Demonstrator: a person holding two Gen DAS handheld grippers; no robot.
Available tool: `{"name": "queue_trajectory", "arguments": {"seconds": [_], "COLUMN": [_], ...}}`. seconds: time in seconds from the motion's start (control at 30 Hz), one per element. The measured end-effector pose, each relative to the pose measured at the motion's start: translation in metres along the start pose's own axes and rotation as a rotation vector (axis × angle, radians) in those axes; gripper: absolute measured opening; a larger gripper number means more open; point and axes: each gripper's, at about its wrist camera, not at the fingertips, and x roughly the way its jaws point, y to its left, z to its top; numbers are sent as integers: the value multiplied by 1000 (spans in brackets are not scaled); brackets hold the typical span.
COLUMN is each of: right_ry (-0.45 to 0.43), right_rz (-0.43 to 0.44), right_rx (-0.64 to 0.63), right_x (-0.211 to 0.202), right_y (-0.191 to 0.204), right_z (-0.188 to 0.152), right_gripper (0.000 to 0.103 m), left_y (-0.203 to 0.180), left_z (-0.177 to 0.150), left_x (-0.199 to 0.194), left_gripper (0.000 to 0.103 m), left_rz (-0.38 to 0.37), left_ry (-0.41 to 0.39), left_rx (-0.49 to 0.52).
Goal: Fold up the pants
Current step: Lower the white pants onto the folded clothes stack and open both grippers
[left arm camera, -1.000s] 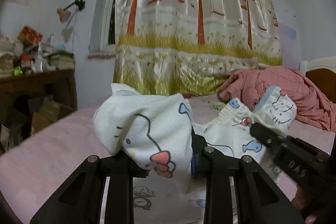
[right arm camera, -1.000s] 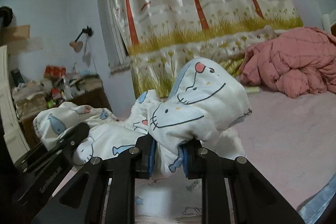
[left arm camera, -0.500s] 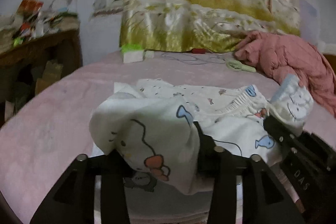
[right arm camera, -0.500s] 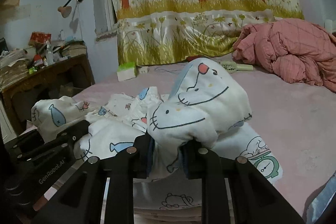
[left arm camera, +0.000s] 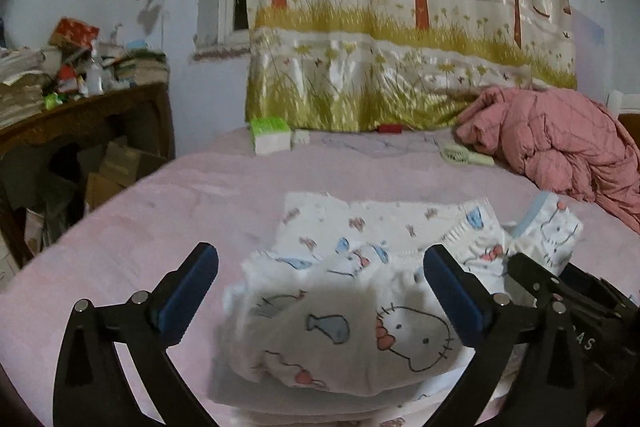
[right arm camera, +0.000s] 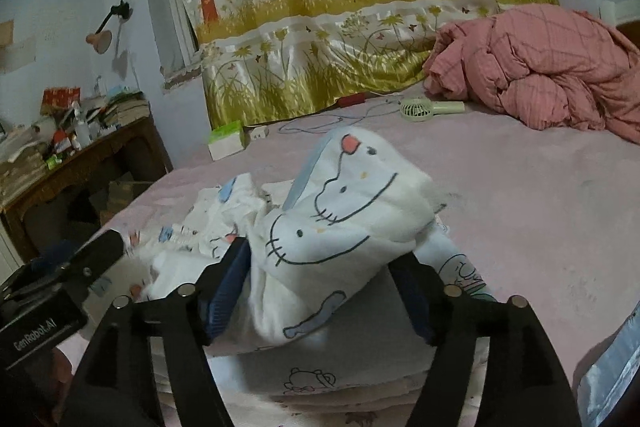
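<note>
White cartoon-print pants point(left arm camera: 340, 331) lie bunched on the pink bed point(left arm camera: 168, 211), folded over on themselves. My left gripper point(left arm camera: 320, 279) stands wide, its jaws still opening; the pants' near fold lies between the blue pads point(left arm camera: 188, 291) without touching them. In the right wrist view the other end of the pants point(right arm camera: 340, 211) stands up as a loose hump between the fingers of my right gripper point(right arm camera: 320, 271), whose jaws are opening and no longer pinch it. Each gripper shows at the edge of the other's view.
A crumpled pink quilt point(right arm camera: 540, 67) fills the bed's far right. A green hand fan point(right arm camera: 428, 107), a cable and a green-white box point(left arm camera: 270, 139) lie by the curtain point(left arm camera: 400, 27). A cluttered wooden desk point(left arm camera: 80, 115) stands left. Folded printed cloth point(right arm camera: 320, 383) lies under the pants.
Both grippers have let go of the pants: they were shut on raised folds, now the jaws stand apart. The left fold has dropped onto the bed; both grippers sank.
</note>
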Motion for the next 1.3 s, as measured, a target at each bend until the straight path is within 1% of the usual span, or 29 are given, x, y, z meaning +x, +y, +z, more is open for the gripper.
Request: {"name": "queue_trajectory", "arguments": {"seconds": [0.03,0.07,0.17,0.2,0.27,0.3,0.33,0.37,0.4,0.43,0.47,0.5,0.53,0.63,0.7,0.73,0.8,0.87,0.97,1.0,1.07,1.1,1.13,1.17,1.2,1.23,1.27,1.3], "right_ry": [6,0,-41,-53,-106,-143,-170,-183,-175,-154,-129,-109,-95,-55,-4,16,49,74,72,71,65,64,62,57,44,25,4,-29], "right_rz": [-6,-33,-86,-85,-78,-75,-72,-61,-25,22,77,114,121,81,-4,-31,-29,-13,-16,-18,-16,-15,-9,3,8,-10,-25,-33], "right_rx": [9,24,59,79,105,105,88,53,9,-19,-40,-54,-69,-122,-160,-158,-110,-82,-98,-99,-102,-108,-113,-111,-104,-95,-89,-81], "right_x": [-1,-5,-18,-24,-35,-41,-45,-47,-46,-43,-38,-32,-26,-9,6,12,21,26,26,27,24,22,19,14,8,3,-1,-9], "right_y": [-1,-2,-8,-12,-17,-18,-16,-12,-7,-3,1,5,10,23,30,30,22,16,15,15,16,16,17,18,17,17,16,15], "right_z": [1,4,13,18,23,24,24,26,26,25,24,20,15,3,-5,-7,-12,-13,-14,-13,-12,-10,-8,-6,-3,0,2,6], "right_gripper": [83,92,94,94,94,94,90,72,61,39,23,20,19,19,19,19,19,19,19,19,21,22,28,39,46,63,70,70], "left_y": [3,5,11,14,17,17,17,17,15,14,12,9,6,1,3,5,7,8,7,6,4,4,4,3,4,4,4,3], "left_z": [2,4,10,12,14,15,16,16,14,12,10,6,1,-14,-26,-32,-39,-39,-39,-37,-32,-30,-28,-26,-23,-21,-17,-13], "left_x": [-2,-4,-9,-11,-17,-20,-21,-21,-19,-16,-12,-7,-1,21,38,47,56,56,50,47,39,35,32,29,25,20,16,9], "left_gripper": [102,102,102,102,102,95,79,71,60,47,42,38,38,37,37,37,39,39,39,41,48,57,63,63,63,63,63,63], "left_rz": [1,2,0,-3,-15,-27,-40,-52,-71,-84,-91,-93,-93,-60,-56,-57,-63,-74,-72,-69,-66,-68,-62,-54,-53,-56,-54,-42], "left_ry": [-9,-16,-24,-35,-64,-73,-76,-70,-56,-46,-38,-25,-8,49,112,138,164,165,147,140,113,90,74,62,48,36,24,4], "left_rx": [-6,-13,-29,-35,-45,-48,-50,-52,-56,-60,-62,-57,-43,-17,-36,-45,-47,-56,-50,-44,-34,-29,-21,-14,-12,-16,-18,-17]}}
